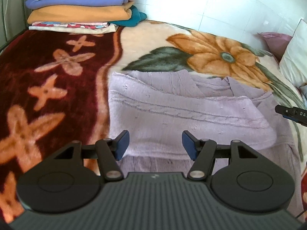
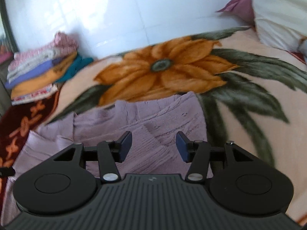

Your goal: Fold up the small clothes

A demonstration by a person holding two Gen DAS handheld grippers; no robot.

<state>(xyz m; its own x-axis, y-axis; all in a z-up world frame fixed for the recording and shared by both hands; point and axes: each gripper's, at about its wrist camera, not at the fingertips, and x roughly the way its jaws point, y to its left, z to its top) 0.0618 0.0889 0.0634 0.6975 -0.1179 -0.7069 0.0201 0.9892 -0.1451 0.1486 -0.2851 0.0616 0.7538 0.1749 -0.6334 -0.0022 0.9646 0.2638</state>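
The lilac sweater [image 1: 191, 113] is lying on the flowered blanket [image 1: 201, 44], partly on the cream field with the orange flower and reaching to the edge of the dark red part. It is looking partway folded: in the left wrist view a broad panel is lying doubled over the body, with a neat fold edge running across, and a looser layer with a ragged edge is showing behind it. In my judgement one or two folds are done and at least a final fold and a tidy-up are remaining, since the shape is still wide and uneven at the far side. Its long axis is running side to side across the left wrist view, roughly along the near edge of the bed; which end is the neck I cannot tell.

The left gripper [image 1: 155, 143] is hovering over the near edge of the sweater with its jaws standing wide apart and holding nothing. The right gripper [image 2: 154, 146] is hanging over the other end, jaws likewise wide and empty; that view is blurring.

A stack of folded clothes [image 1: 80, 5] is sitting at the far corner of the bed, well apart from the sweater, and pillows [image 1: 293, 57] are lying at the other end.
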